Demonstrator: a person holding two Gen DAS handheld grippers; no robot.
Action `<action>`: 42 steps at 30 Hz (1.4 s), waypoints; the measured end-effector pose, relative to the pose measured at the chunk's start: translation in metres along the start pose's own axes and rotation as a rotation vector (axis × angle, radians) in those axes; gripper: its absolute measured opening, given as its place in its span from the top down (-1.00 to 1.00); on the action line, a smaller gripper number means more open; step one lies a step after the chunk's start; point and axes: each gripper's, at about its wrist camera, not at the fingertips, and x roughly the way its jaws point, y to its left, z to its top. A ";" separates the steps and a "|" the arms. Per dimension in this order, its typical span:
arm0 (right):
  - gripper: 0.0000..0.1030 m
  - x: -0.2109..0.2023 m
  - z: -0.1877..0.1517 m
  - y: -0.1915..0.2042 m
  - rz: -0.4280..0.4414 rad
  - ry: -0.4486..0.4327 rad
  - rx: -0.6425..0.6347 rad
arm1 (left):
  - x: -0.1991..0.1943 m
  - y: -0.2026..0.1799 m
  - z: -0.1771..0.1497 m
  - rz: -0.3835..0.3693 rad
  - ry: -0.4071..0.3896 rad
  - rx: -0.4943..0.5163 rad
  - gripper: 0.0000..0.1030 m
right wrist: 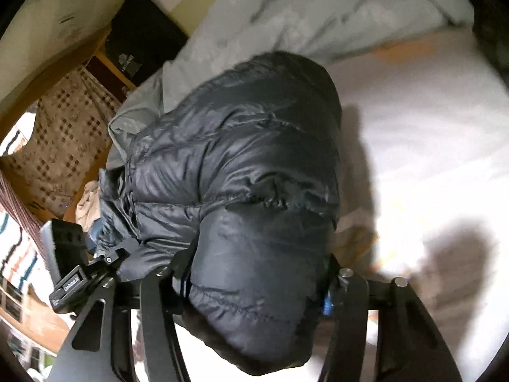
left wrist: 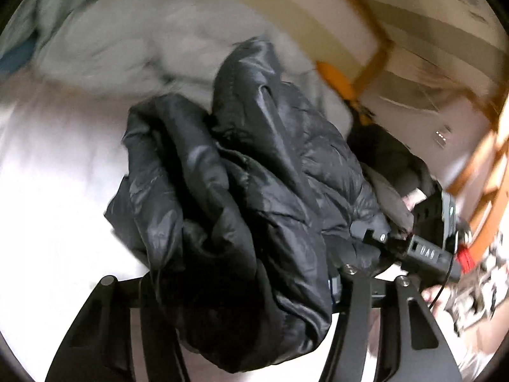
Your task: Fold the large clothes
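Left wrist: left gripper (left wrist: 241, 289) clamped on black puffer jacket (left wrist: 248, 172), which bulges from centre toward 12 o'clock over white bed sheet (left wrist: 54, 191). Grey duvet (left wrist: 127, 41) at 11 o'clock. Right gripper (left wrist: 375, 238) at 4 o'clock, pinching jacket edge.

Right wrist: right gripper (right wrist: 254, 289) clenched around jacket's quilted bulk (right wrist: 241, 159); left gripper (right wrist: 95, 267) at 8 o'clock.

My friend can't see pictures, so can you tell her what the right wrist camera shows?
A puffy black jacket fills the middle of the picture, bunched up and pinched in the right gripper above a white bed. A rumpled pale grey blanket lies behind it, and the left gripper holds the jacket's other side at lower left.
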 end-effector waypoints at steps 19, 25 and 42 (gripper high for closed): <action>-0.12 -0.257 0.111 -0.071 -0.354 -0.613 -0.097 | 0.132 -0.257 0.116 -0.314 -0.125 0.301 -0.13; -0.13 -0.300 0.115 -0.136 -0.504 -0.706 0.006 | 0.207 -0.329 0.114 -0.362 -0.085 0.364 -0.14; -0.56 -0.259 0.103 -0.238 -0.692 -0.442 0.196 | 0.259 -0.340 0.048 -0.005 -0.093 0.620 -0.99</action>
